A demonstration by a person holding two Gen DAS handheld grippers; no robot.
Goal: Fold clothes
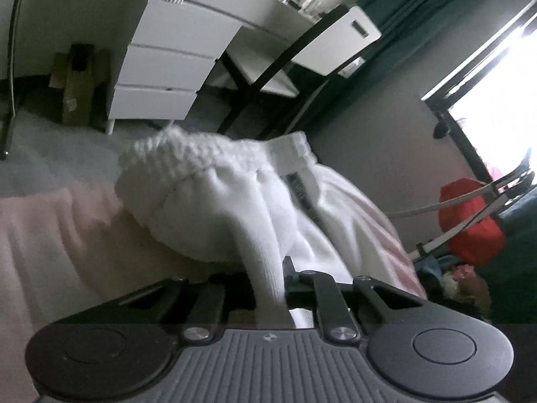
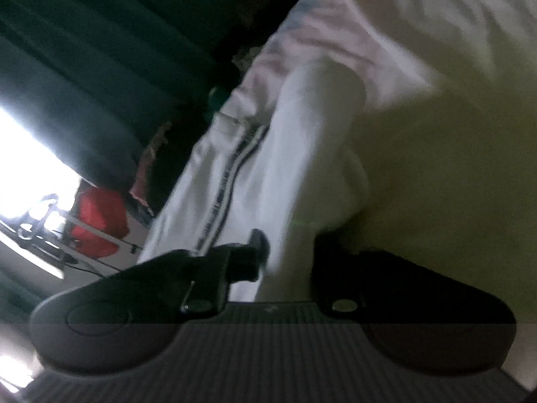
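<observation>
Closest in the left view: left gripper [image 1: 272, 297] pinched shut on a bunched strip of the white pants [image 1: 214, 198]. Soft, thick, floppy cloth, light enough to lift but quick to sag and bunch. Stretchy waistband [image 1: 167, 158] puffed up just past the fingers, a good firm edge to grab. Resting on the pink bed cover [image 1: 50, 235]. Farther back, white drawers [image 1: 167, 67].

Closest in the right view: right gripper [image 2: 288, 252] closed around pants cloth, beside the dark side stripe [image 2: 228, 181]. Blurry here, so the grip is hard to see well. Farther off, a red bag [image 2: 100, 221].
</observation>
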